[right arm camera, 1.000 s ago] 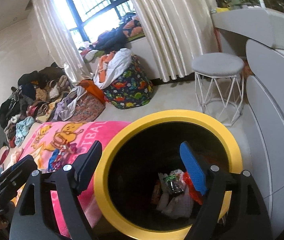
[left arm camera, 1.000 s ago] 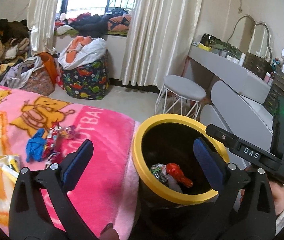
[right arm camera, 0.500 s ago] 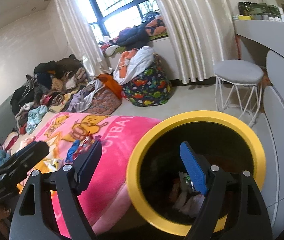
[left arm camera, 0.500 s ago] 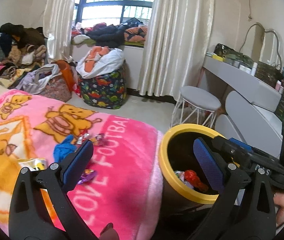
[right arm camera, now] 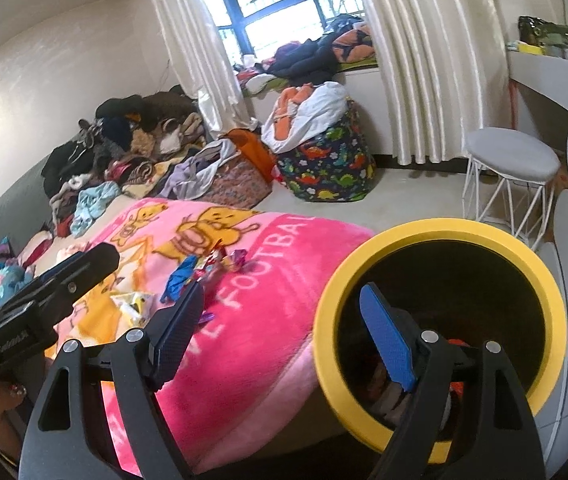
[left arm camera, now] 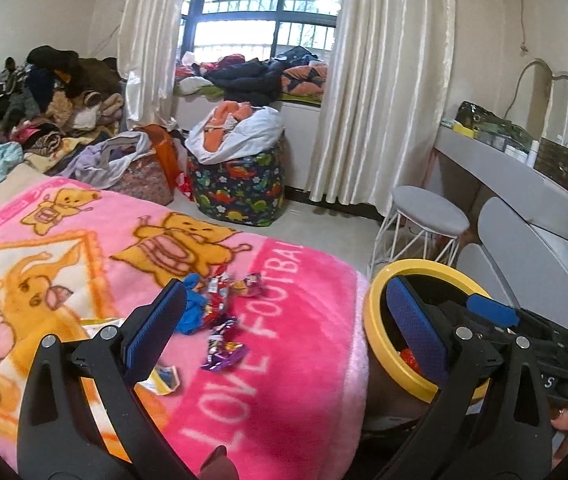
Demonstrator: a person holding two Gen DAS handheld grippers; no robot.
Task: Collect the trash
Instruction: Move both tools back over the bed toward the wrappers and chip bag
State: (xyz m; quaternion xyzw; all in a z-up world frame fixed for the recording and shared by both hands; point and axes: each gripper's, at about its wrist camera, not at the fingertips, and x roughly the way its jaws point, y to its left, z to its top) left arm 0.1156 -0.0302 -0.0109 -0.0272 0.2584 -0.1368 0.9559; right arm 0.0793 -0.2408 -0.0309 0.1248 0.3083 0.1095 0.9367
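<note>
My left gripper (left arm camera: pixel 284 312) has its blue-padded fingers spread wide with nothing between them, and it hangs over the fluffy pink blanket printed with orange cartoon bears and white lettering (left arm camera: pixel 292 360). Ahead of the left pad lies a loose scatter of trash: a crumpled blue wrapper (left arm camera: pixel 191 312), shiny red and silver candy wrappers (left arm camera: pixel 219 292), a purple foil wrapper (left arm camera: pixel 223 354) nearer to me, and a yellow and white torn packet (left arm camera: pixel 163 376) just beside my left finger. My right gripper (right arm camera: pixel 284 332) is likewise spread open and empty; its right finger (right arm camera: pixel 384 340) hangs over the mouth of the round black bin with a thick yellow rim (right arm camera: pixel 540 288), which stands right against the blanket's edge, while the other finger sits over the pink fabric. Down inside the bin I can make out a few discarded wrappers, one of them red (left arm camera: pixel 408 358). Beyond the bin stand a round grey stool on white wire legs (right arm camera: pixel 512 160) and a dark storage bag with a dinosaur pattern (right arm camera: pixel 328 172), near the cream curtains (right arm camera: pixel 424 60).
</note>
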